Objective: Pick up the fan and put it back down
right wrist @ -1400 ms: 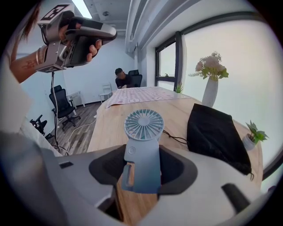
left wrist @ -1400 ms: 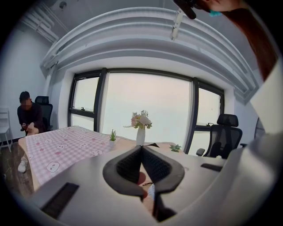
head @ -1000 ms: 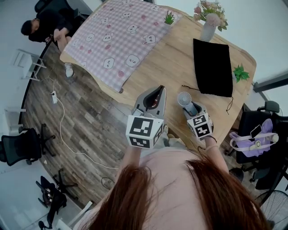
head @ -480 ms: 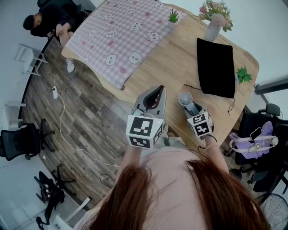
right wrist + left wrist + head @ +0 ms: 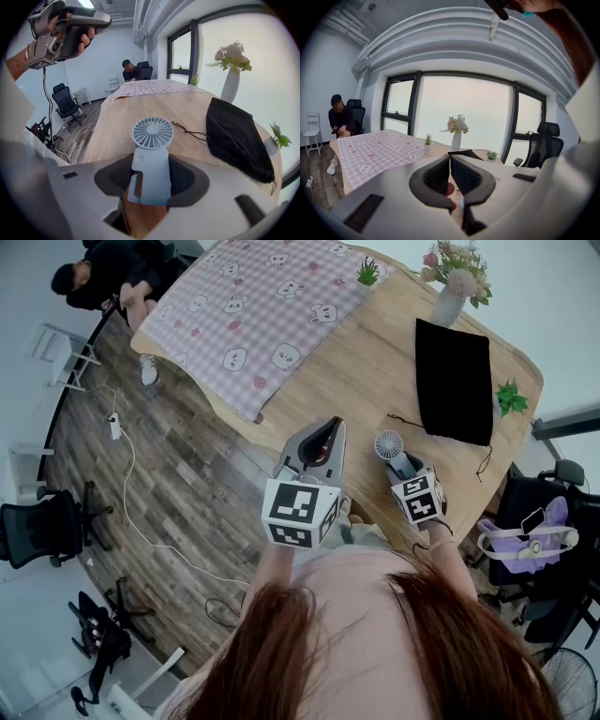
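Observation:
A small pale blue hand-held fan (image 5: 152,154) sticks out of my right gripper (image 5: 152,174), whose pads close on its handle, round grille pointing away over the wooden table (image 5: 117,126). In the head view the fan (image 5: 387,445) and the right gripper (image 5: 401,468) are near the table's front edge. My left gripper (image 5: 322,430) hangs beside it to the left, past the table's edge and over the floor. In the left gripper view, the left gripper (image 5: 450,161) is shut with nothing between the pads.
A black drawstring pouch (image 5: 454,381) lies beyond the fan. Further back are a white vase of flowers (image 5: 452,287), a small green plant (image 5: 507,397) and a pink checked cloth (image 5: 262,306). A person (image 5: 103,277) sits at the far end. An office chair holding a purple bag (image 5: 530,535) stands to the right.

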The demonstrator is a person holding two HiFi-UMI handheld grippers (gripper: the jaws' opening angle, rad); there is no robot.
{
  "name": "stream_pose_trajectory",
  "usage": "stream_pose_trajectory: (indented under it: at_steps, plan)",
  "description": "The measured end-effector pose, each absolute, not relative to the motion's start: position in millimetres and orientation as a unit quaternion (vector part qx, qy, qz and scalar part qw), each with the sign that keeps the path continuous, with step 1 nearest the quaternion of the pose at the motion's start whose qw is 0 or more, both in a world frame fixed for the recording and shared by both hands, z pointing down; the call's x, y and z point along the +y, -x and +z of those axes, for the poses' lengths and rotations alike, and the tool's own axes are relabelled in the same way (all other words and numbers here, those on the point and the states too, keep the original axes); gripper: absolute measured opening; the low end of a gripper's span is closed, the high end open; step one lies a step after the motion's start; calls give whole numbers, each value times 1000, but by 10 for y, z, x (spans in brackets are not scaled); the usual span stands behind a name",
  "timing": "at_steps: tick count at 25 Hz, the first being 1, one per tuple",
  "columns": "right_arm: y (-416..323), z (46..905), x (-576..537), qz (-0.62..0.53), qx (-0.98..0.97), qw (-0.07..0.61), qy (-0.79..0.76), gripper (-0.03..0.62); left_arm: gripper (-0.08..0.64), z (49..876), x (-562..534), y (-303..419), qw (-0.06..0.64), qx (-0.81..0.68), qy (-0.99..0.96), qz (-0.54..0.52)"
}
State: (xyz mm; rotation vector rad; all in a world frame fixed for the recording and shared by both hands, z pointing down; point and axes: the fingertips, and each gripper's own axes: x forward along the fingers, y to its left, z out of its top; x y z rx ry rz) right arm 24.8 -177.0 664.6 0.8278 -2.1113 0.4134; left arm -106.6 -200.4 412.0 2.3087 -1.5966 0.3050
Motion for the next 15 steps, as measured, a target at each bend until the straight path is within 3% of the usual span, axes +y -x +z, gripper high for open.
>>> stream_pose_trajectory:
  at_steps: [15]
  plan:
    - [-260, 6675, -1731, 171, -834, 410, -328, 216, 14, 4100, -1947, 1115, 158, -558, -808, 104]
